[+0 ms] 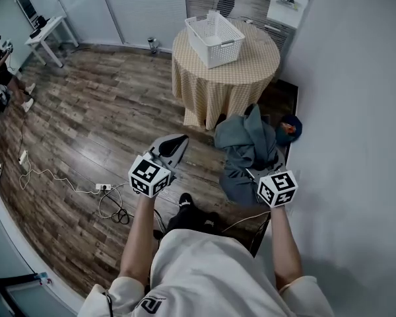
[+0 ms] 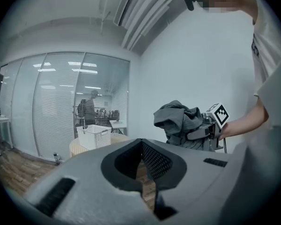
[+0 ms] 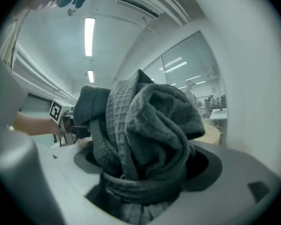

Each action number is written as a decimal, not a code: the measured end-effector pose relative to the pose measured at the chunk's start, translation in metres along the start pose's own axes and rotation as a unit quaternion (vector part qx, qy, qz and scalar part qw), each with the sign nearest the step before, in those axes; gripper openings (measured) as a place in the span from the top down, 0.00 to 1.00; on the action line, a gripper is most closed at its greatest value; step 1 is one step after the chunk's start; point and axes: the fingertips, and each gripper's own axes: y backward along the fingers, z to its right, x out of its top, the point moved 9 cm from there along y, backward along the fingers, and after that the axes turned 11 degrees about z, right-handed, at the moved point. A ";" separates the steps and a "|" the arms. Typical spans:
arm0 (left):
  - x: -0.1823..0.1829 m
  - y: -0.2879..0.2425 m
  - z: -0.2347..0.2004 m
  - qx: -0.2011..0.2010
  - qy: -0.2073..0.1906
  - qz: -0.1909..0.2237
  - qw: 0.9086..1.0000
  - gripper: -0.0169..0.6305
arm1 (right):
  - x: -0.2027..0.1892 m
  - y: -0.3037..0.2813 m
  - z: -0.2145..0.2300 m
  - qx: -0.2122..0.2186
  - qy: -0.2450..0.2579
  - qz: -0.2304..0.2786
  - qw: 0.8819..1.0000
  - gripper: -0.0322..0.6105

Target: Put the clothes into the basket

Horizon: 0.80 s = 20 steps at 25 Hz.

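A grey garment (image 1: 244, 144) hangs bunched from my right gripper (image 1: 254, 174), which is shut on it, just right of the round table. In the right gripper view the garment (image 3: 145, 125) fills the jaws of that gripper (image 3: 140, 182) and hides the fingertips. My left gripper (image 1: 178, 140) floats over the wood floor to the garment's left, shut with nothing in it. The left gripper view shows its jaws (image 2: 143, 149) closed together, with the garment (image 2: 180, 121) ahead to the right. The white plastic basket (image 1: 214, 39) stands on the table (image 1: 251, 71), farther ahead; it (image 2: 94, 136) looks empty.
A white wall runs close along the right side. A dark low stand (image 1: 284, 98) with a blue item (image 1: 292, 128) sits against it behind the garment. A power strip and cables (image 1: 102, 187) lie on the floor at left. A white desk (image 1: 49, 35) and a person (image 1: 0, 65) are far left.
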 end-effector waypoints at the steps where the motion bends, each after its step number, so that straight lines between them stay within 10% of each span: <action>1: -0.001 -0.004 -0.002 0.002 0.001 0.000 1.000 0.95 | -0.001 -0.002 0.003 0.000 0.002 -0.002 1.000 0.26; 20: -0.011 -0.118 -0.078 -0.059 -0.009 -0.003 0.998 0.95 | -0.003 -0.115 0.079 -0.018 -0.003 -0.003 1.000 0.26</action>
